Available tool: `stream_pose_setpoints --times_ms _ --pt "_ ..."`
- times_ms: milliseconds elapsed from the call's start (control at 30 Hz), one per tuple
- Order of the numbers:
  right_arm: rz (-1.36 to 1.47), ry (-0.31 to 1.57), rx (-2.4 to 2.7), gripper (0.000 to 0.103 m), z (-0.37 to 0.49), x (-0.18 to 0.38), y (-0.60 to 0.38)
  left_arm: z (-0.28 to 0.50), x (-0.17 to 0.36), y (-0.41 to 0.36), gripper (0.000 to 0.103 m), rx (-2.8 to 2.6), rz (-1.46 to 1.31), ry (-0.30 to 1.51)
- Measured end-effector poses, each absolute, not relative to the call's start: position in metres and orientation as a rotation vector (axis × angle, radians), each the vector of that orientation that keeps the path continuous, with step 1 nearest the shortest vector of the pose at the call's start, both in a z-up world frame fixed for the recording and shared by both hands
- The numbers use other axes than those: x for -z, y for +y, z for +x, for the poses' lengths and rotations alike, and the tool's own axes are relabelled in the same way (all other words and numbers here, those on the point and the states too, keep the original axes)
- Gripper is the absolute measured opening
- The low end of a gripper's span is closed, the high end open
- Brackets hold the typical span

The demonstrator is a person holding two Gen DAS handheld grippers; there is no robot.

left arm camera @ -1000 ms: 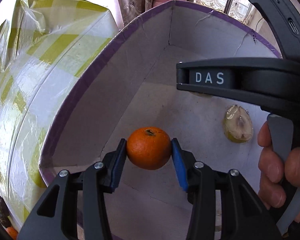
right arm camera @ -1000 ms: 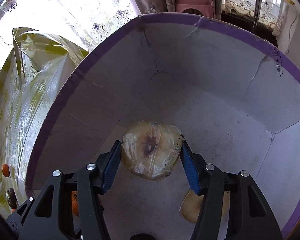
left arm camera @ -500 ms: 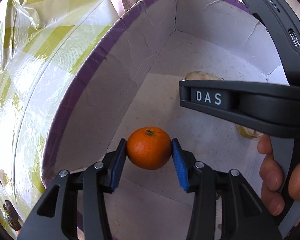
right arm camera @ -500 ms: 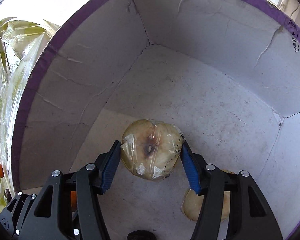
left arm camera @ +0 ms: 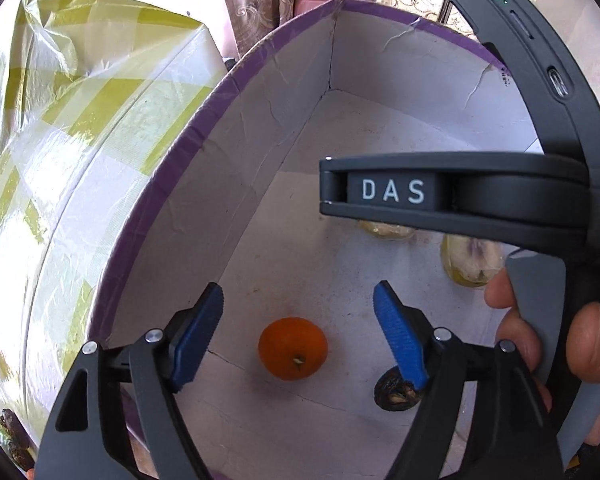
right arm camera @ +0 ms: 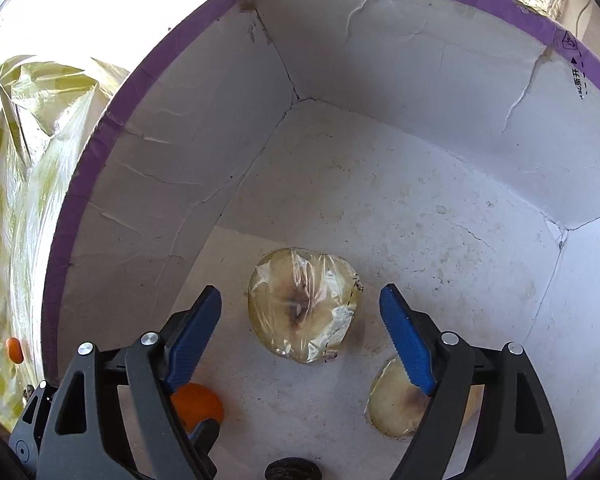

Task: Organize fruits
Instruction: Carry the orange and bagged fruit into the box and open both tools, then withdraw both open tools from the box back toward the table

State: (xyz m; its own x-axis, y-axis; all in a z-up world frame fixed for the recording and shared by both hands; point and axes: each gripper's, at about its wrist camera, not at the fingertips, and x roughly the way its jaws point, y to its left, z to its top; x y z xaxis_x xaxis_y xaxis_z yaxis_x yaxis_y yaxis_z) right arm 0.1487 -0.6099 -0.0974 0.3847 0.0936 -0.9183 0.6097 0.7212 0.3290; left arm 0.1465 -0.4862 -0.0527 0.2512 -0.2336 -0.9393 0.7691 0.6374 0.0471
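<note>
Now both grippers hang over the white box (right arm camera: 420,184) with jaws spread wide. The left gripper (left arm camera: 298,322) grips nothing — the orange (left arm camera: 293,348) lies on the box floor between its fingers. The right gripper (right arm camera: 300,326) is likewise apart, a plastic-wrapped apple half (right arm camera: 302,304) resting on the floor between its fingers; another wrapped half (right arm camera: 392,404) sits nearer, to the right.

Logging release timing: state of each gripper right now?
Left gripper: open, empty; the orange lies on the box floor below it.
Right gripper: open, empty; the wrapped fruit half lies loose on the floor.
</note>
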Motion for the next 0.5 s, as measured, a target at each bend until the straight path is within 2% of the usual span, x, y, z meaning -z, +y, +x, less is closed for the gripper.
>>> stream_pose_setpoints --times_ms 100,300,500 --pt "0.744 1.109 0.367 0.082 0.143 0.086 -0.61 0.139 0.037 -0.476 0.088 0.727 0.562 1.039" --pt "0.771 0.978 0.361 0.087 0.121 0.055 -0.611 0.121 0.002 -0.438 0.092 0.707 0.479 0.916" --pt "0.67 0.843 0.316 0.088 0.107 0.011 -0.607 0.085 -0.034 -0.369 0.092 0.617 0.313 0.768"
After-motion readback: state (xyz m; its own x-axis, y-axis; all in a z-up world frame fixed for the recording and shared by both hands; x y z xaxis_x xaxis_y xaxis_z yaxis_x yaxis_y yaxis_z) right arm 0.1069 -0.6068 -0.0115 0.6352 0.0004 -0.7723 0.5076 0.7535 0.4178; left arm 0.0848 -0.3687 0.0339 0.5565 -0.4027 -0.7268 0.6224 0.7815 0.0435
